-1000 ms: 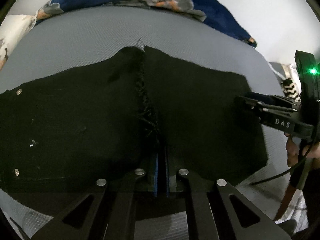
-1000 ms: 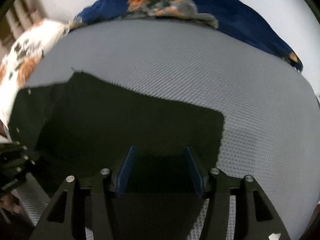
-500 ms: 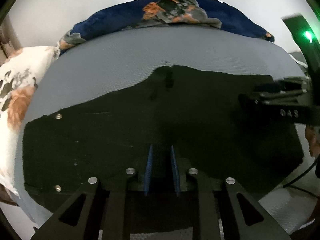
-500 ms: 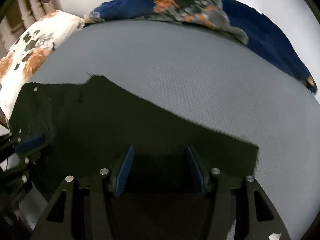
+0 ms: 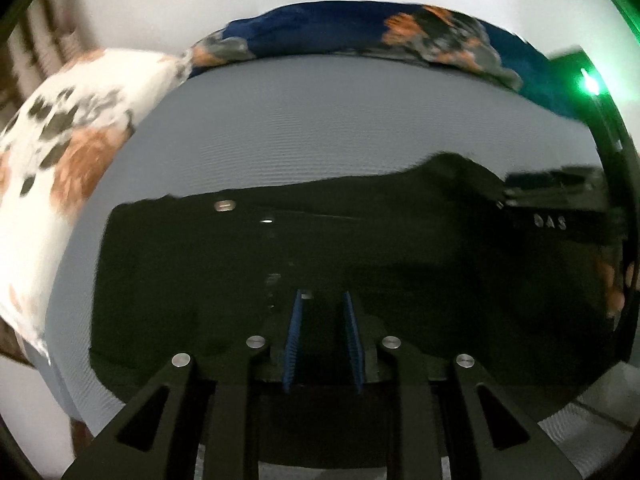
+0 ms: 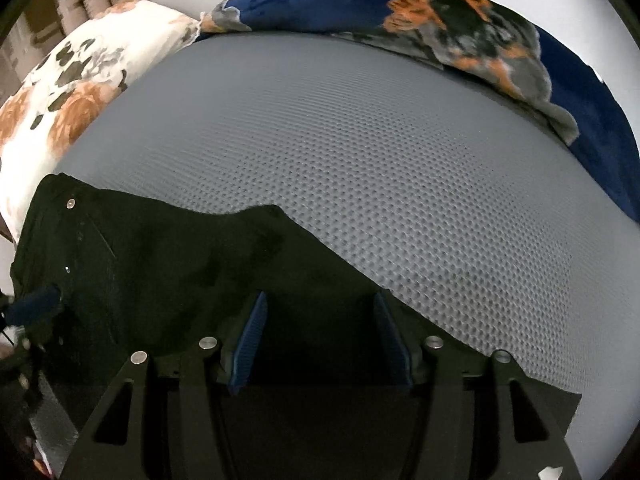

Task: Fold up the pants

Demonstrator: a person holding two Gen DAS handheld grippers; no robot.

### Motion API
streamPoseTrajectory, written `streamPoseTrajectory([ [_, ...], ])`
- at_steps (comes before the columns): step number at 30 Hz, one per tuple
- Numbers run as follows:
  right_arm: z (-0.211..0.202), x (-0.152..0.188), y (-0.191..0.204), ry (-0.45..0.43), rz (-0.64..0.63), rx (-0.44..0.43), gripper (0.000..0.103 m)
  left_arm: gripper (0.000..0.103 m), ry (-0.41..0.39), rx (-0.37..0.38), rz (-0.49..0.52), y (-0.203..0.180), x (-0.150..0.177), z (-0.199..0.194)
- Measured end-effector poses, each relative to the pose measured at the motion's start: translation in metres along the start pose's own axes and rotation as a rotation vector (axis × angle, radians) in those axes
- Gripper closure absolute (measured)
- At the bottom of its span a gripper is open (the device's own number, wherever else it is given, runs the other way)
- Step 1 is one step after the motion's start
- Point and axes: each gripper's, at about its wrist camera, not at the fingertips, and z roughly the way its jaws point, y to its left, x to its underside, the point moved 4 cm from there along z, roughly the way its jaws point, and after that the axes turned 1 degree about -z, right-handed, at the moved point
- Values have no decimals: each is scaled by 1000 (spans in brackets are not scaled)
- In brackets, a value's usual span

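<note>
Black pants (image 5: pixel 360 240) with metal rivets lie folded flat on the grey bed (image 5: pixel 320 120). My left gripper (image 5: pixel 322 300) hovers over their near edge; its jaws are opening, and the blue pads stand a small gap apart with no cloth pinched between them. In the right wrist view the pants (image 6: pixel 160 248) fill the lower left, and my right gripper (image 6: pixel 318 300) stands open over their right part, pads wide apart and holding nothing. The right gripper's body (image 5: pixel 552 208) shows at the right edge of the left view. A blue pad of the left gripper (image 6: pixel 36 304) shows at the far left.
A dark blue blanket (image 6: pixel 320 4) with orange and grey patches lies along the far side of the grey bed (image 6: pixel 360 140). A white floral pillow (image 6: pixel 80 72) sits at the left end. A hand (image 5: pixel 612 284) shows at the right edge.
The left jaws went from shut on the frayed edge of the cloth to apart and let it go. Both views swung left, bringing the floral pillow in. The pants now lie flat.
</note>
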Motion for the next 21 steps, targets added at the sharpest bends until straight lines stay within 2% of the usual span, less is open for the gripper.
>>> streamPoseTrajectory([
  [2,1,-1,7,1,-7,3,49,76,-5,2,-46,20,0,-3],
  [6,-1,-3,25,1,-40,3,49,65,-23,-14,-126,65,1,-11],
  [9,-5,-4,41,9,-59,-34,49,60,-31,-37,-182,104,0,-15],
  [13,-10,-7,56,17,-54,-94,50,57,-22,-37,-244,152,3,-14],
  [17,-13,-12,76,28,-58,-147,50,52,41,68,-261,182,6,3],
  [21,-12,-22,94,44,-67,-168,51,52,91,241,-254,194,8,22],
])
